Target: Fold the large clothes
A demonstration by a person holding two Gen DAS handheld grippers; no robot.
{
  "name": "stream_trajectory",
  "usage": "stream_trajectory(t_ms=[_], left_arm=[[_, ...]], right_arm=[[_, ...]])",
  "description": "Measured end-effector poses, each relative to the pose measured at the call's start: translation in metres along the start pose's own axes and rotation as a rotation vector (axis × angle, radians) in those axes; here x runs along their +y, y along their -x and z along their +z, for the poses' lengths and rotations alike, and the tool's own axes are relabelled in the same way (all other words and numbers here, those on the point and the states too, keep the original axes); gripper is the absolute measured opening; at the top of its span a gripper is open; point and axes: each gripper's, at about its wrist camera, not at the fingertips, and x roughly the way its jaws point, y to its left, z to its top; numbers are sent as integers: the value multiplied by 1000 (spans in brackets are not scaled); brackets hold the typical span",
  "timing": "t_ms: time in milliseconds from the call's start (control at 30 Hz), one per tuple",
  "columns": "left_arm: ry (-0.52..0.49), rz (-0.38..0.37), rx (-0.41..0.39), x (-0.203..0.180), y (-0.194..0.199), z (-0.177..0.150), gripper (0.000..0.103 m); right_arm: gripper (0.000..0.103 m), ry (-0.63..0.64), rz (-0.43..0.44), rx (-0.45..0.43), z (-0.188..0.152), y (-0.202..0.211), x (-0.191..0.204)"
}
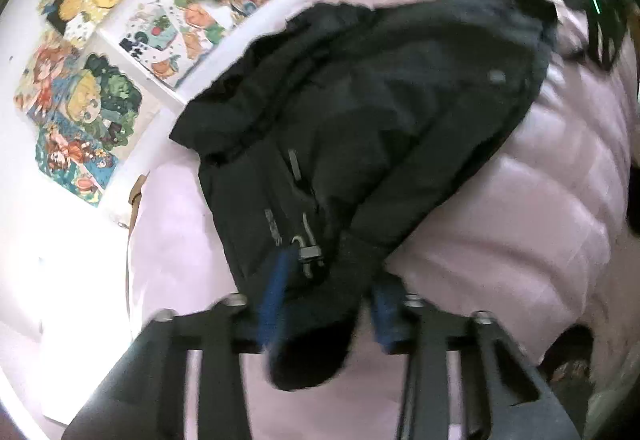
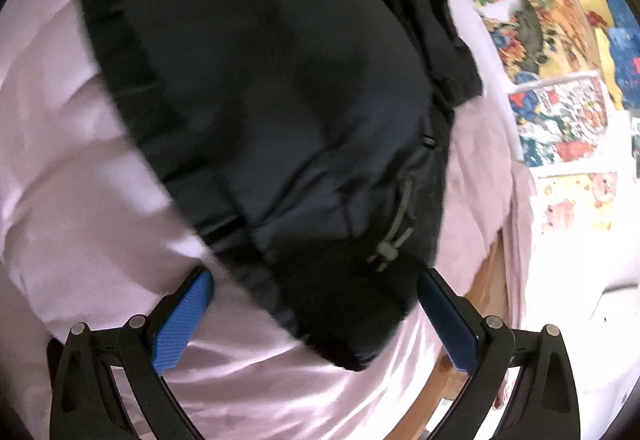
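Covering a pink quilt, the dark jacket sits pinched in the left gripper; right gripper wide.

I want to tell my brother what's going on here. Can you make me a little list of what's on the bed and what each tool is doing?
surface: pink quilt spread out
garment: dark jacket lying on the quilt
jacket detail: cord with a toggle near the hem
left tool: pinching a fold of the jacket's edge between its blue pads
right tool: open, one pad on each side of the jacket's hem, not pressing on it
background: colourful cartoon pictures on a white wall
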Motion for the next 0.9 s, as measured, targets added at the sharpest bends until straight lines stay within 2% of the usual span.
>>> stream_trajectory(t_ms=[100,233,333,367,433,500,600,633,767,900], left_arm=[[21,21,-36,-3,13,10,18],[48,36,-65,-1,22,18,16],[75,33,-76,3,26,22,13],[86,27,-77,5,27,23,13],[104,24,-80,8,28,24,12],[122,17,-78,10,30,26,7],[134,9,-53,10,33,27,5],[134,8,-44,9,32,25,5],[143,10,-38,12,41,28,4],[185,9,-77,26,64,28,2]], right_arm=[[103,49,-33,-15,0,3,11],[101,30,-67,-12,-1,0,6],[79,-9,-91,-7,-1,-2,-5],[68,-25,-95,-5,-1,-2,-8],[58,-47,-87,1,-2,-3,-11],[36,-29,-104,6,-1,-3,-7],[12,26,-124,3,0,2,-1],[7,30,-120,3,1,7,-2],[6,-36,-135,-50,-4,33,-27],[5,-124,-128,-120,-10,64,-49]])
